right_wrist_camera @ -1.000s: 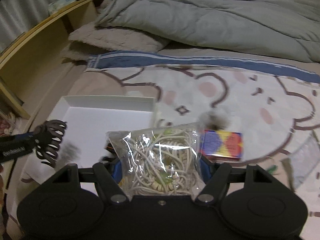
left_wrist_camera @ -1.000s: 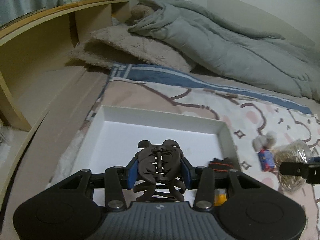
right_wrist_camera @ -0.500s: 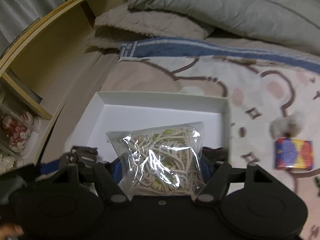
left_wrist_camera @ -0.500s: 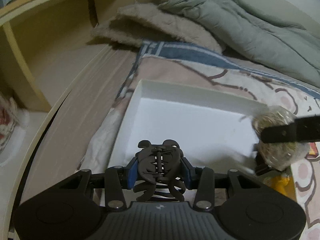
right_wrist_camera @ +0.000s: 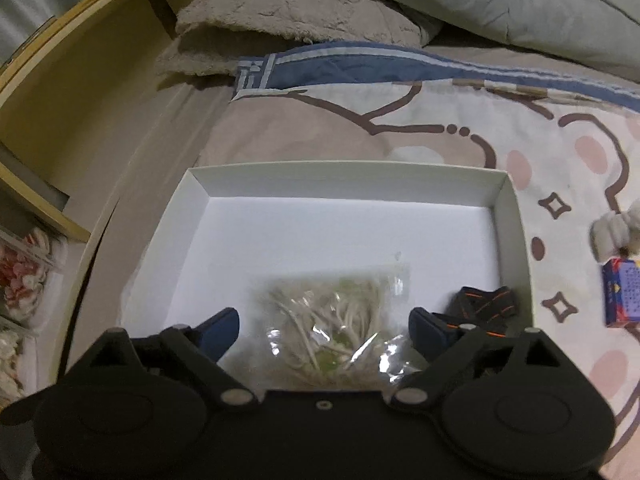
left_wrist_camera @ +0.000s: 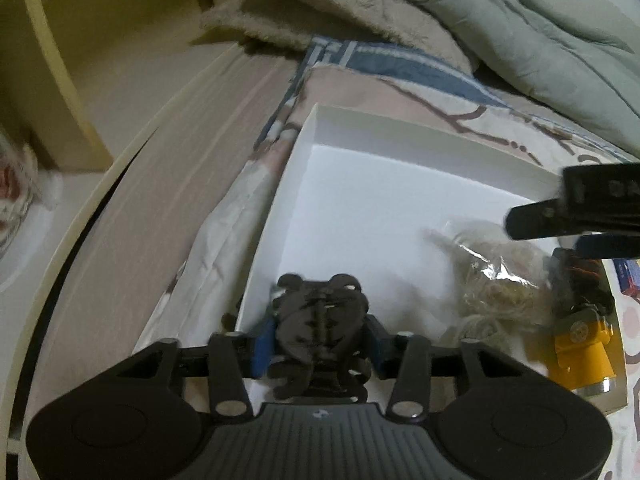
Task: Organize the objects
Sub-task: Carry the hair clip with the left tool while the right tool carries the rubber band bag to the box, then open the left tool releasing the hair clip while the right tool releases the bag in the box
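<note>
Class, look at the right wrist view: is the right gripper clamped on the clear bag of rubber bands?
No: the right gripper has its jaws spread wide, and the bag lies loose in the white box.

I see a shallow white box [right_wrist_camera: 508, 216] lying open on the bedspread. A clear bag of pale rubber bands [right_wrist_camera: 340, 320] lies flat on its floor near the front. A black strap with orange stitching [right_wrist_camera: 486, 304] sits in the near right corner, beside a yellow cylinder [left_wrist_camera: 580, 344]. A dark brown claw hair clip [left_wrist_camera: 320, 320] is above the near left corner, clamped upright.
</note>
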`<move>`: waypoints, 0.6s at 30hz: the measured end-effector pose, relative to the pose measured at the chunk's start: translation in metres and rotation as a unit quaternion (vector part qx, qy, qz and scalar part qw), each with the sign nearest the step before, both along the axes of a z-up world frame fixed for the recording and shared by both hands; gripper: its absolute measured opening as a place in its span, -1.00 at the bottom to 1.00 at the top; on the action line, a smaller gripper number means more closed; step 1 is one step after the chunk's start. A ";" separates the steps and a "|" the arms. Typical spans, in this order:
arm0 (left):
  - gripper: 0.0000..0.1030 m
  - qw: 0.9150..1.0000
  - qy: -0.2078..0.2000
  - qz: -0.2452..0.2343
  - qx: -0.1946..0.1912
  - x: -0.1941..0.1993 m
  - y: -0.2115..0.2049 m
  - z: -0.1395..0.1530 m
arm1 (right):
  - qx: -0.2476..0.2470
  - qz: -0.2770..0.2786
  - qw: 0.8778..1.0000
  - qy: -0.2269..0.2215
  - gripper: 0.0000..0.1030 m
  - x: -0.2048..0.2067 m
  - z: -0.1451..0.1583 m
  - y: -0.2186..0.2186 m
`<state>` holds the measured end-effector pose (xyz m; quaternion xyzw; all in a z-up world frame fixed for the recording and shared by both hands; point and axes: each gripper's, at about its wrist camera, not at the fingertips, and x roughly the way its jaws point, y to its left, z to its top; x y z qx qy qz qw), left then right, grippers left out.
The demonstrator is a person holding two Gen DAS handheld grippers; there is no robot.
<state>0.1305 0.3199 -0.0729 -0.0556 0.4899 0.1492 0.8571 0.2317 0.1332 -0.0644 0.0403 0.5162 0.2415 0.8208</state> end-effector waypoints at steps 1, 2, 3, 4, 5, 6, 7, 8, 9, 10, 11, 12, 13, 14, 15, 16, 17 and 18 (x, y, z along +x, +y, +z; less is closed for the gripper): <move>0.21 1.000 0.000 -0.001 0.000 -0.001 0.000 0.000 | -0.002 0.000 1.000 0.000 0.81 0.000 0.000 -0.002; 0.23 1.000 -0.001 -0.002 -0.002 -0.002 0.000 0.001 | -0.003 0.000 1.000 0.000 0.81 0.000 0.000 -0.004; 0.23 1.000 -0.002 -0.002 0.000 -0.003 -0.002 0.003 | -0.005 0.000 1.000 0.000 0.81 0.000 0.001 -0.005; 0.23 1.000 -0.003 -0.003 0.002 -0.003 -0.004 0.004 | -0.006 0.000 1.000 -0.002 0.81 0.000 0.002 -0.008; 0.23 1.000 -0.004 -0.005 0.002 -0.003 -0.005 0.005 | -0.006 0.000 1.000 -0.004 0.81 0.000 0.003 -0.010; 0.23 1.000 -0.005 -0.006 0.000 -0.004 -0.006 0.006 | -0.007 -0.001 1.000 -0.005 0.81 0.000 0.004 -0.012; 0.23 1.000 -0.005 -0.005 -0.001 -0.004 -0.008 0.007 | -0.008 -0.001 1.000 -0.007 0.81 0.000 0.004 -0.014; 0.24 1.000 -0.006 -0.005 -0.002 -0.004 -0.009 0.008 | -0.008 -0.001 1.000 -0.008 0.81 0.000 0.005 -0.016; 0.24 1.000 -0.007 -0.006 -0.002 -0.004 -0.010 0.009 | -0.007 -0.001 1.000 -0.009 0.81 0.000 0.006 -0.018; 0.25 1.000 -0.007 -0.006 -0.003 -0.004 -0.012 0.009 | -0.007 -0.001 1.000 -0.009 0.81 -0.001 0.007 -0.020; 0.25 1.000 -0.007 -0.006 -0.004 -0.004 -0.013 0.010 | -0.007 0.000 1.000 -0.010 0.81 -0.001 0.008 -0.021; 0.25 1.000 -0.008 -0.006 -0.005 -0.004 -0.014 0.012 | -0.007 0.001 1.000 -0.011 0.81 -0.002 0.009 -0.023; 0.26 1.000 -0.009 -0.006 -0.006 -0.004 -0.014 0.013 | -0.007 0.002 1.000 -0.011 0.81 -0.002 0.009 -0.024; 0.26 1.000 -0.010 -0.006 -0.008 -0.005 -0.015 0.014 | -0.008 0.005 1.000 -0.012 0.81 -0.003 0.010 -0.025; 0.26 1.000 -0.011 -0.006 -0.008 -0.005 -0.016 0.015 | -0.008 0.007 1.000 -0.013 0.81 -0.004 0.010 -0.026; 0.26 1.000 -0.012 -0.007 -0.009 -0.005 -0.018 0.016 | -0.008 0.010 1.000 -0.015 0.81 -0.006 0.011 -0.027; 0.26 1.000 -0.013 -0.006 -0.008 -0.005 -0.018 0.017 | -0.009 0.013 1.000 -0.018 0.81 -0.007 0.012 -0.028; 0.26 1.000 -0.014 -0.006 -0.008 -0.006 -0.019 0.019 | -0.010 0.016 1.000 -0.021 0.81 -0.009 0.013 -0.028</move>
